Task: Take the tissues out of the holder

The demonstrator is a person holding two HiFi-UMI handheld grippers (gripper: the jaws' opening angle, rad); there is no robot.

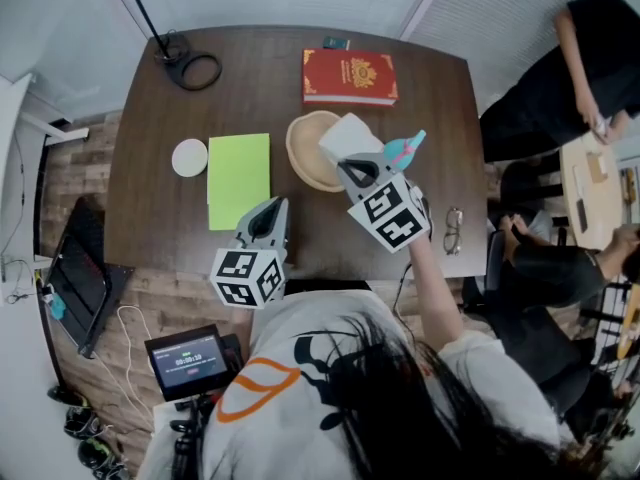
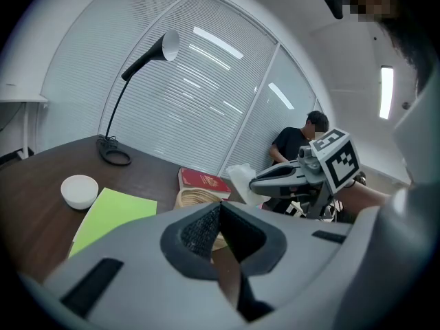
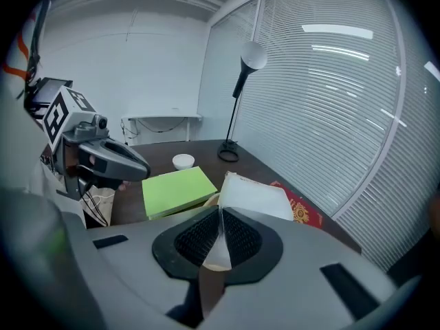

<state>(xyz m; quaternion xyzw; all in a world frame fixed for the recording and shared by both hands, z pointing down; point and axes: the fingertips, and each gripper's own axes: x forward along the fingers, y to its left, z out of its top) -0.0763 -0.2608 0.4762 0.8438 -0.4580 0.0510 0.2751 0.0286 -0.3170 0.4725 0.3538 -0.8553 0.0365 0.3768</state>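
Note:
A white wad of tissues (image 1: 348, 136) hangs just above the round wooden holder (image 1: 303, 154) at the middle of the dark table. My right gripper (image 1: 354, 169) is shut on the tissues' near edge; in the right gripper view the white sheet (image 3: 254, 198) fans out from between the pads (image 3: 199, 238). The left gripper view shows the tissues (image 2: 240, 181) lifted clear of the holder (image 2: 191, 199). My left gripper (image 1: 266, 214) hovers over the table's front edge, left of the holder, shut with nothing in it.
On the table lie a green paper pad (image 1: 239, 178), a small white bowl (image 1: 189, 157), a red book (image 1: 348, 76), a lamp base (image 1: 195, 68) and glasses (image 1: 453, 230). A teal object (image 1: 405, 151) sits beside the tissues. People sit at the right.

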